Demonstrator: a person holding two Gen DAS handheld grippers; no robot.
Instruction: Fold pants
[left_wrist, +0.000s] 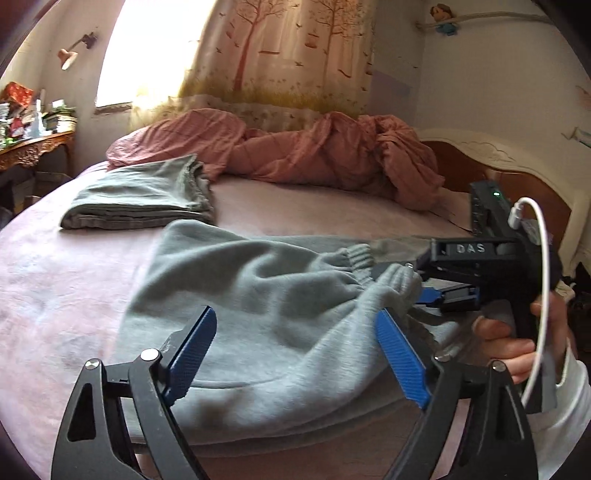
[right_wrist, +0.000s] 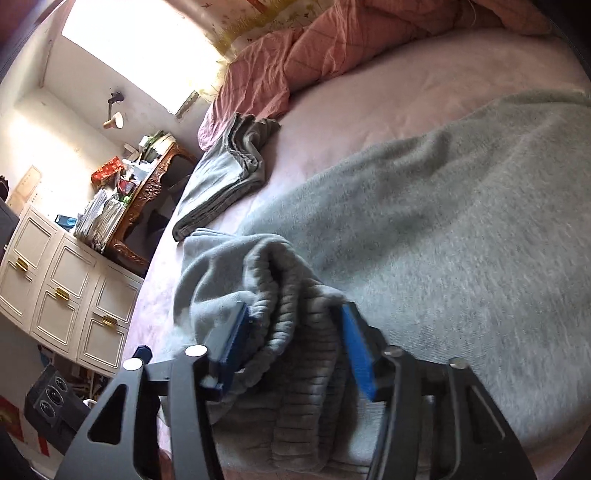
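Light grey sweatpants (left_wrist: 280, 295) lie rumpled on the pink bed sheet (left_wrist: 55, 295). My left gripper (left_wrist: 295, 325) is open just above the pants, its blue pads (left_wrist: 194, 350) apart with nothing between them. My right gripper (left_wrist: 413, 284) comes in from the right and is shut on the ribbed cuffs (left_wrist: 369, 258) of the pant legs. In the right wrist view the ribbed cuffs (right_wrist: 295, 332) sit bunched between the right gripper's (right_wrist: 295, 317) blue pads (right_wrist: 356, 347), and the pants (right_wrist: 443, 221) spread out beyond.
Folded grey-green pants (left_wrist: 144, 195) lie at the back left of the bed, also seen in the right wrist view (right_wrist: 221, 184). A crumpled pink duvet (left_wrist: 295, 151) lies along the far side. A cluttered wooden table (left_wrist: 33, 144) and white cabinets (right_wrist: 59, 288) stand left of the bed.
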